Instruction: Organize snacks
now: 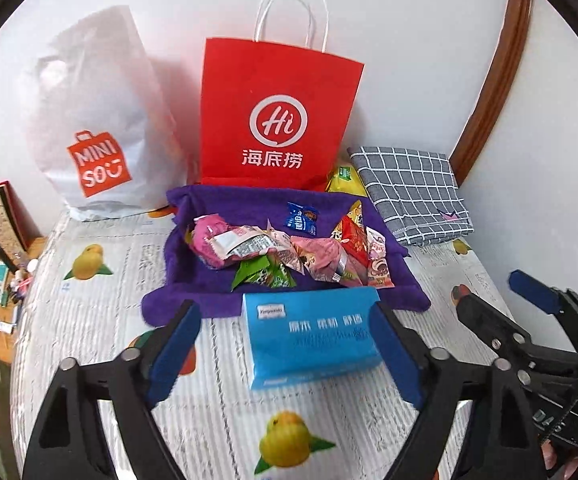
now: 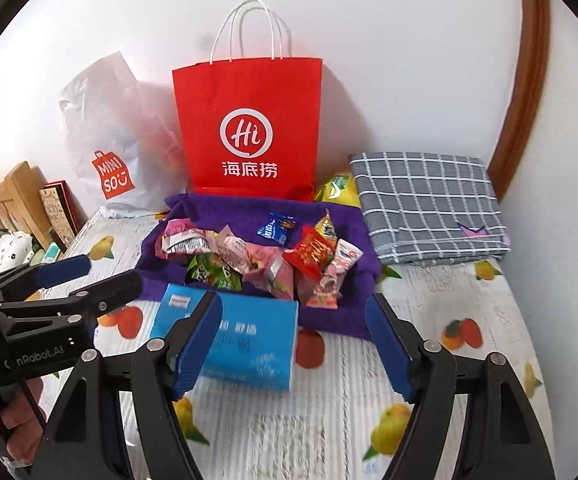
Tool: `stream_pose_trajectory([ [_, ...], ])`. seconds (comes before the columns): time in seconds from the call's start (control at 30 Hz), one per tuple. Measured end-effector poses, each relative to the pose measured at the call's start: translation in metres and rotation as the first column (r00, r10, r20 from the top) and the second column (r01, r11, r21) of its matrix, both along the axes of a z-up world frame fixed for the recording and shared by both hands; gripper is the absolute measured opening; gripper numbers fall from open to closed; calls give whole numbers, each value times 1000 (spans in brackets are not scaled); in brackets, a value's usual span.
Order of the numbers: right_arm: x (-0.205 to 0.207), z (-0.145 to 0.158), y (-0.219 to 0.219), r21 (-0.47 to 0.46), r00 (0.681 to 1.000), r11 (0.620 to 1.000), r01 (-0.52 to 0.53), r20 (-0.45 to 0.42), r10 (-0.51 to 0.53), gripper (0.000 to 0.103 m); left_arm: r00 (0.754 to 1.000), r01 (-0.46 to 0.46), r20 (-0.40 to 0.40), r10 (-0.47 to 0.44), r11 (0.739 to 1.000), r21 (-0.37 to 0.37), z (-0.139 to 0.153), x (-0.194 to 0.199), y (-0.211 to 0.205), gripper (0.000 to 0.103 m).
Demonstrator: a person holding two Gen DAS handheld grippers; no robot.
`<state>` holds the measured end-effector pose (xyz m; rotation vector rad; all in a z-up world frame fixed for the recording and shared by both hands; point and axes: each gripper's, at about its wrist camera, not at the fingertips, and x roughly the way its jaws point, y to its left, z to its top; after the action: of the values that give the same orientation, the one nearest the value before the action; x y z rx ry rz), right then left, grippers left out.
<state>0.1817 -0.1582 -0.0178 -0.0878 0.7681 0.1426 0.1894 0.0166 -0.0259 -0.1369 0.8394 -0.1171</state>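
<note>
Several wrapped snacks (image 1: 273, 252) lie heaped on a purple cloth (image 1: 209, 292) in the middle of a fruit-print table cover. A blue tissue pack (image 1: 313, 336) lies flat just in front of the cloth. My left gripper (image 1: 285, 320) hovers open above that pack, and its pads do not press on it. In the right wrist view the snacks (image 2: 257, 256) and the pack (image 2: 249, 344) show again. My right gripper (image 2: 293, 308) is open and holds nothing, with one finger in front of the pack's corner. Each gripper shows at the other view's edge.
A red paper bag (image 1: 277, 120) with white handles stands against the wall behind the cloth, beside a white plastic bag (image 1: 97, 140). A folded grey checked cloth (image 1: 413, 192) and a yellow packet (image 1: 343, 180) lie at the back right. Clutter sits past the table's left edge.
</note>
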Motion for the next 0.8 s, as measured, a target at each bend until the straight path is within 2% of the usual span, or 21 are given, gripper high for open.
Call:
stream_pose_trajectory([
  [0.07, -11, 5, 0, 1, 1000, 1000, 6, 18, -6, 91, 1000, -10, 14, 9, 1000, 12, 3, -9, -2, 89],
  [0.27, -39, 8, -1, -6, 999, 1000, 31, 30, -30, 96, 999, -25, 32, 25, 999, 20, 10, -36, -3, 92],
  [0.43, -57, 7, -3, -20, 998, 998, 57, 30, -56, 96, 997, -53, 59, 49, 997, 59, 14, -53, -2, 92],
  [0.8, -82, 15, -14, 23, 995, 995, 92, 30, -93, 97, 996, -44, 77, 38, 996, 76, 23, -74, -8, 92],
])
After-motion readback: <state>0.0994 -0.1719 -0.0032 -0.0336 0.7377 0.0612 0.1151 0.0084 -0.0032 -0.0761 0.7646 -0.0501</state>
